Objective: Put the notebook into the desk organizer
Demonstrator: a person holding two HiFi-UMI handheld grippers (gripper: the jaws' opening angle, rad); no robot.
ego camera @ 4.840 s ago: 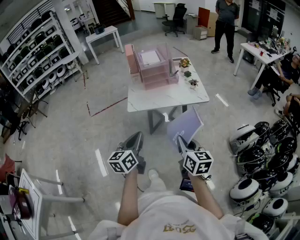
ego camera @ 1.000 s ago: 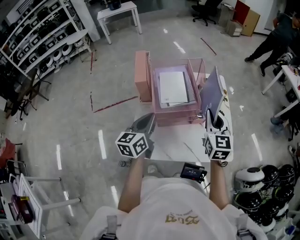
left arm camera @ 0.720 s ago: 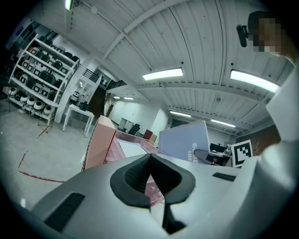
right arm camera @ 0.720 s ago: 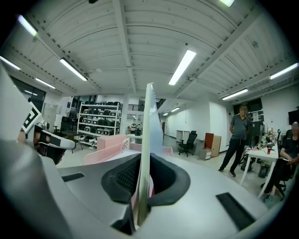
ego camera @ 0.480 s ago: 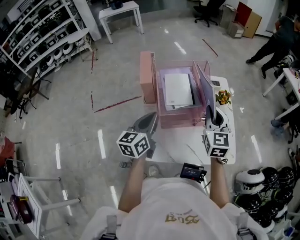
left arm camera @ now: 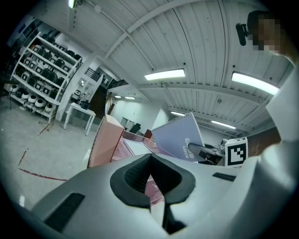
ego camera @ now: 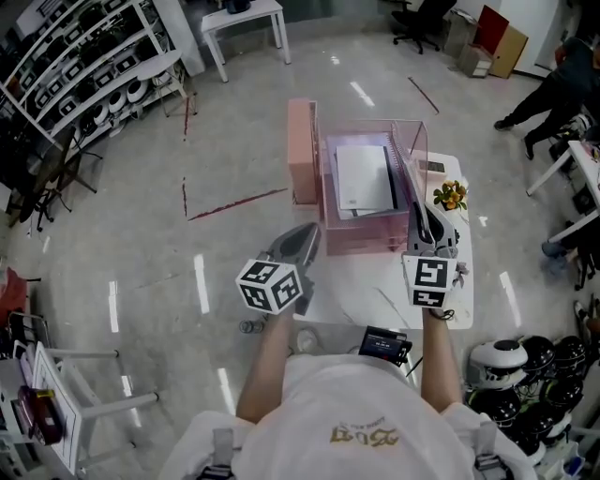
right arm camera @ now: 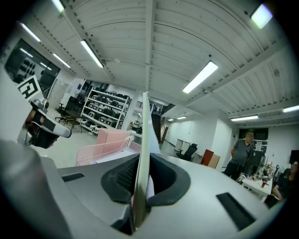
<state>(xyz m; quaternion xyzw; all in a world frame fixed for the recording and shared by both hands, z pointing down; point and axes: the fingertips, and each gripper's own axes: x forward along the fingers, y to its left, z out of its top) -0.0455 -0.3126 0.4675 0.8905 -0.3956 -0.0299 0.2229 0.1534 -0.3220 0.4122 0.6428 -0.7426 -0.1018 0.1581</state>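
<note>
The pink desk organizer (ego camera: 361, 234) stands on a white table (ego camera: 412, 300), with a white sheet (ego camera: 364, 178) in its top tray. My right gripper (ego camera: 424, 227) is shut on the lower edge of a grey-purple spiral notebook (ego camera: 405, 187). The notebook stands upright and edge-on over the organizer's right side. In the right gripper view the notebook (right arm camera: 143, 140) runs straight up between the jaws of the right gripper (right arm camera: 141, 186), the organizer (right arm camera: 105, 145) to its left. My left gripper (ego camera: 298, 246) hovers shut and empty at the table's near-left corner. The left gripper view shows the left gripper (left arm camera: 150, 161), organizer (left arm camera: 105, 142) and notebook (left arm camera: 180, 136).
A small potted flower (ego camera: 451, 195) sits on the table right of the organizer. Shelving racks (ego camera: 84, 66) line the far left and a small white table (ego camera: 239, 17) stands behind. White round machines (ego camera: 525, 361) crowd the floor at lower right. A person (ego camera: 562, 80) stands at the far right.
My right gripper has carried the notebook left and forward, from beside the organizer to over its right side, turning it edge-on. The left gripper has barely moved.
</note>
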